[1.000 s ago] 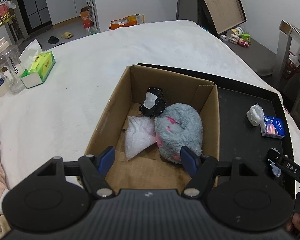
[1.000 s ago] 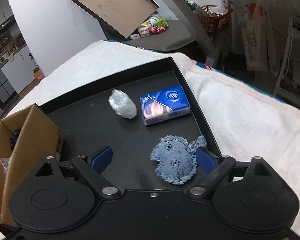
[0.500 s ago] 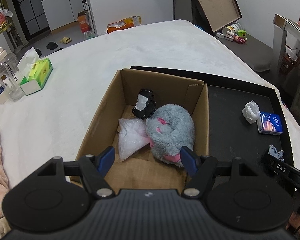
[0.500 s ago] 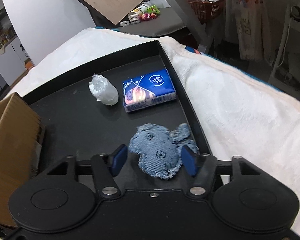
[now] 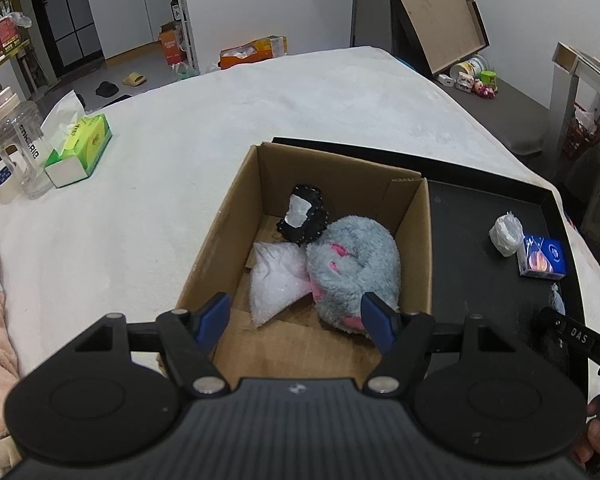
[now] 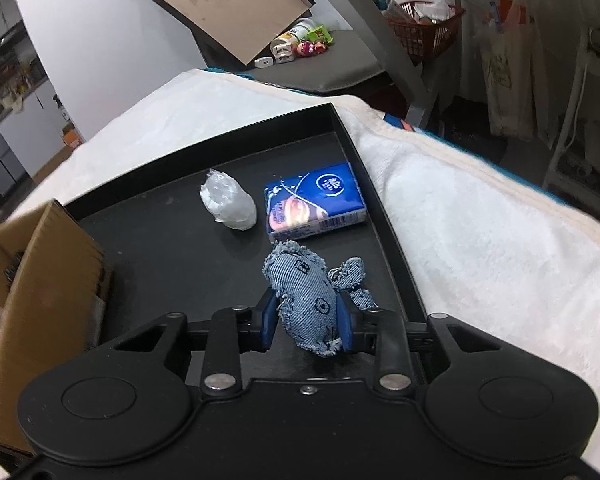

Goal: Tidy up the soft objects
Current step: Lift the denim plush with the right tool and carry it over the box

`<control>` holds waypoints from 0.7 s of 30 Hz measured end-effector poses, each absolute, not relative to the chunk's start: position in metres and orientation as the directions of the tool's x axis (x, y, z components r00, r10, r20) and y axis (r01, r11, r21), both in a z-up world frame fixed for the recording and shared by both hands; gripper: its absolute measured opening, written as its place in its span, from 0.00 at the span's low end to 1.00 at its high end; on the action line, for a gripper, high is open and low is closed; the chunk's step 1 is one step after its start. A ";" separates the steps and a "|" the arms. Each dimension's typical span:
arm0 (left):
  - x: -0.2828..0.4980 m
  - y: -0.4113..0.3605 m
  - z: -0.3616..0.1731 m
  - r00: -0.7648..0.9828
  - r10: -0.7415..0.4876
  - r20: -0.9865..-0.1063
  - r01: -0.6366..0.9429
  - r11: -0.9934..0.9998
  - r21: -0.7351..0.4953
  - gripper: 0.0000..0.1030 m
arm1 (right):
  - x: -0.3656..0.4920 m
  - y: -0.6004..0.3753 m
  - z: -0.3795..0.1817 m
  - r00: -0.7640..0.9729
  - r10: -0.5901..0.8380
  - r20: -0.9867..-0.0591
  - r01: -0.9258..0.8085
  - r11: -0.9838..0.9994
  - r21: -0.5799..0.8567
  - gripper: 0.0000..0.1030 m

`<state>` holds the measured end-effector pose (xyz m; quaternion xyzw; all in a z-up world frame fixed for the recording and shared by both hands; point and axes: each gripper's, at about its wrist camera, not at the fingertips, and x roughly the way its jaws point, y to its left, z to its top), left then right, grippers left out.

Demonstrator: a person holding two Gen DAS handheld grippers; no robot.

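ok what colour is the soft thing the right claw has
Faded blue denim toy with small dark printed motifs and frayed edges; clearest in the right wrist view.

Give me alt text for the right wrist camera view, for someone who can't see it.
The right claw is shut on a denim toy over a black tray. Beyond it on the tray lie a blue tissue pack and a clear plastic wad; a cardboard box stands left.

The cardboard box (image 6: pixel 40 300) at nine o'clock is cut by the picture's edge; the grey plush toy (image 5: pixel 354 268) partly hides behind a finger (image 5: pixel 376 322).
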<state>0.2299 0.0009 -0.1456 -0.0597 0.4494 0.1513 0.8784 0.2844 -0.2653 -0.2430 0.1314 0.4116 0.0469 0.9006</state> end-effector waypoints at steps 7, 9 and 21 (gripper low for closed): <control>0.224 0.017 -0.143 0.561 0.197 -0.804 -0.336 0.942 -0.004 0.69 | 0.283 -0.258 -0.233 0.654 0.199 -0.730 0.012 0.962 0.273 0.29; 0.222 0.023 -0.143 0.562 0.193 -0.804 -0.346 0.938 -0.016 0.69 | 0.282 -0.255 -0.229 0.660 0.196 -0.725 0.009 0.963 0.269 0.29; 0.211 0.051 -0.144 0.577 0.159 -0.801 -0.372 0.924 -0.084 0.69 | 0.276 -0.231 -0.200 0.683 0.212 -0.699 -0.048 0.968 0.247 0.29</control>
